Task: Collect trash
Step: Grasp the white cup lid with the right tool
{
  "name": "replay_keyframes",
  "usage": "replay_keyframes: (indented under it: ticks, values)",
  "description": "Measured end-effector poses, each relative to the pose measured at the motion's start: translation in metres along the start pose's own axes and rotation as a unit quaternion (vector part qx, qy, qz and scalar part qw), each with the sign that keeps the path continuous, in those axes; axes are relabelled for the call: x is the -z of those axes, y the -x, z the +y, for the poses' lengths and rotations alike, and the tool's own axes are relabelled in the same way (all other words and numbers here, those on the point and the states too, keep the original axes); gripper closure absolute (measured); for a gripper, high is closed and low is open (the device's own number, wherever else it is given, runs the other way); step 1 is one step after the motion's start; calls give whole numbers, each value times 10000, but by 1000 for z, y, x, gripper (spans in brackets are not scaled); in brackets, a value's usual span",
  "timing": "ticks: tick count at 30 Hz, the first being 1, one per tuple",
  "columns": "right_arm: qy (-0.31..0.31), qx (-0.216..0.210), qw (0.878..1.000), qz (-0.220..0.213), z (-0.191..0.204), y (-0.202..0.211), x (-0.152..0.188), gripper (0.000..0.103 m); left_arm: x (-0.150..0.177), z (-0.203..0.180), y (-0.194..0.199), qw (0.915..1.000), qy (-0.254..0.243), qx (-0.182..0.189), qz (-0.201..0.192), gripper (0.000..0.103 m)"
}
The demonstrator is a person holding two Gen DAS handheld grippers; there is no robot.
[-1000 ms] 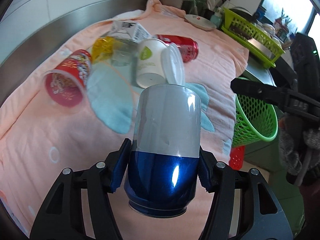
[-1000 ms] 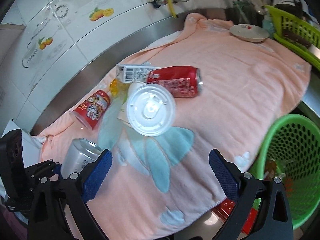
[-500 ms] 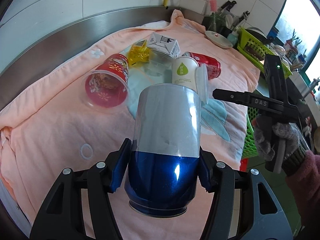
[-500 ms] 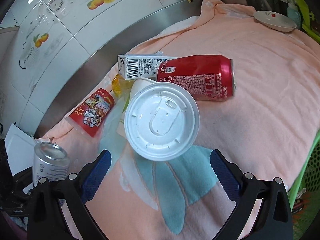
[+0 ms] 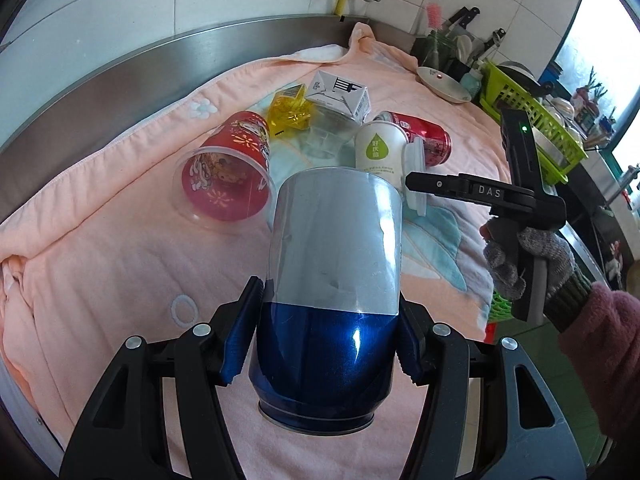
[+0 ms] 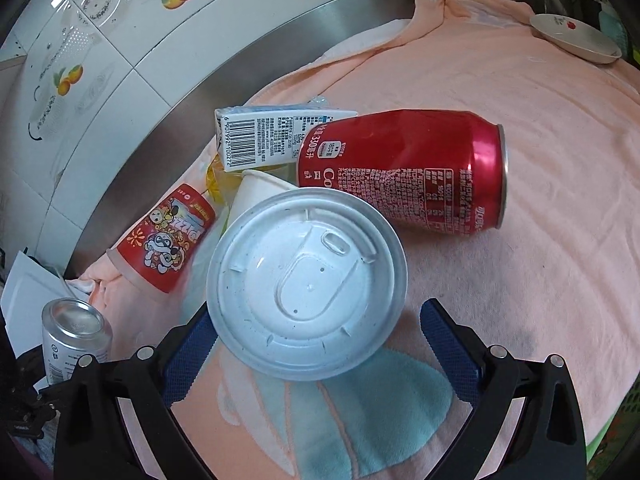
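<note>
A: Paper cup (image 6: 256, 192) with white plastic lid (image 6: 306, 284) lay on its side on the pink towel (image 6: 540, 240) covering the desk, lid facing the right gripper (image 6: 316, 344). Judged light, thin-walled, likely empty; the wall would buckle under a hard squeeze.

B: Where to take it?

A: Across the lid rim, probably. The rim looked the stiffest part, though smooth plastic and liable to pop off the cup. The right fingers (image 6: 450, 344) stood released, spread on either side of the lid's lower edge, not pressing on it.

B: Neighbours?

A: Red can (image 6: 404, 172) dented, lying just behind the cup, touching or nearly so; could not tell which. Milk carton (image 6: 276, 136) behind that, a yellow wrapper (image 5: 290, 114) beside it, a red printed cup (image 6: 164, 240) to the left, mouth open. All light, all apt to roll or slide on the soft towel if nudged.

B: Left side?

A: Left gripper (image 5: 320, 338) clenched on a silver-and-blue can (image 5: 332, 276), fingers (image 5: 240, 340) on the blue lower band. Rigid, slick metal, held upright clear of the towel.

B: Bin?

A: Green basket (image 5: 498, 304), only a sliver visible beyond the desk edge, behind the gloved hand (image 5: 528, 260).
</note>
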State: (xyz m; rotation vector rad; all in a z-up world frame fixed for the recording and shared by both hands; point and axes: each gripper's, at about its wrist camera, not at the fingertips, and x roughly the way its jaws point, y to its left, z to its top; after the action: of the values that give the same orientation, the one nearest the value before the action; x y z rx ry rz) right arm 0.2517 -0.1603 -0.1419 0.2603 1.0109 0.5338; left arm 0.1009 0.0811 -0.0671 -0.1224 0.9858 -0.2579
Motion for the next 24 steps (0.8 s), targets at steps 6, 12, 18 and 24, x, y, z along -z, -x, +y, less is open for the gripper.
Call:
replay_keyframes:
  ticks: [6,12,18,24]
  values:
    - [-26,-139,9999,56,-6,-6,-6,7,0,1,-1,10000,15,0,26,44]
    - [-19,-230,9997,75,-6,-10,-10,7,0,3,-5,10000,58,2,64,44]
    - [10,-156,9999,0,2,-7,-9,12,-2,1,-6,10000,56,8,66,44]
    - [254,37,9994,-217,19,14,0,12,-5,-6,-6,9999,-5,88,51,44]
